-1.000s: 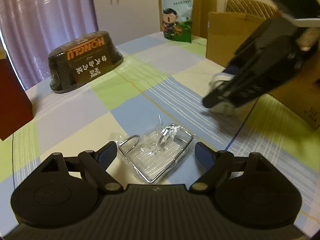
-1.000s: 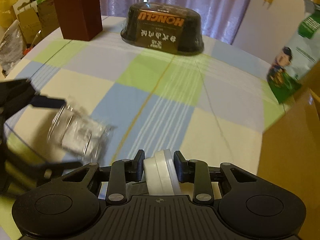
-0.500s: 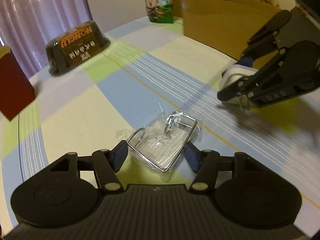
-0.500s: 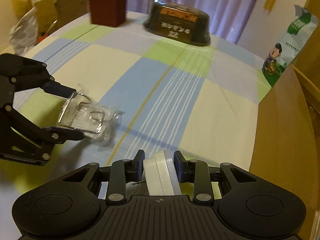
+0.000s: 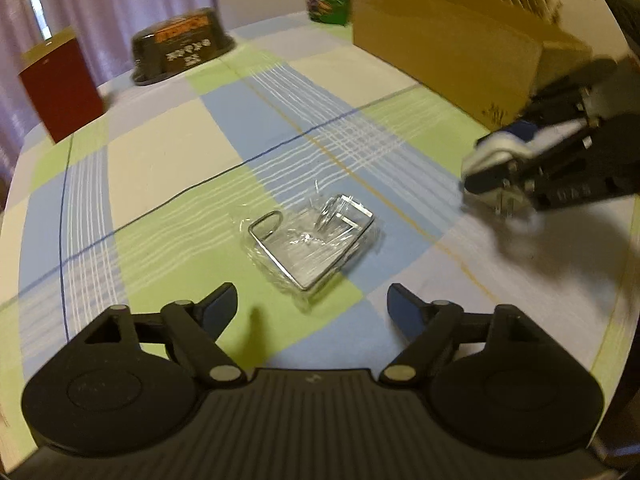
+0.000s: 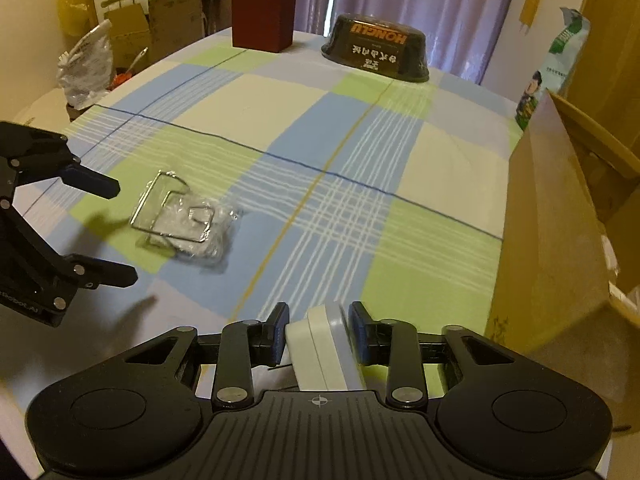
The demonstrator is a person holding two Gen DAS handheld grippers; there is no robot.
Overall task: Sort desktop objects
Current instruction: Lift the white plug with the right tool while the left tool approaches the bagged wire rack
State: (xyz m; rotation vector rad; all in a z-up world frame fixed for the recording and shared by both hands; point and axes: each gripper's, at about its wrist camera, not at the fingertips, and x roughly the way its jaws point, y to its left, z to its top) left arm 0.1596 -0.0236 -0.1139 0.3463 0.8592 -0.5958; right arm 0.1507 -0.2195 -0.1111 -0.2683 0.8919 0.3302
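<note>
The left tool [image 5: 312, 304] hangs spread wide, holding nothing, just short of the plastic-wrapped wire rack [image 5: 310, 236] lying mid-bench [image 6: 248, 108]. The right tool [image 6: 318, 330] is clamped on a white block [image 6: 320, 344], perhaps a plug adapter, beside the cardboard box [image 6: 552, 240].

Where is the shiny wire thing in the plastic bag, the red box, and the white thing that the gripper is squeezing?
wire rack [image 5: 310, 242], left wrist view, on its bagged middle.
red box [image 6: 262, 16], right wrist view, on its front.
white block [image 6: 322, 344], right wrist view, on its top.
</note>
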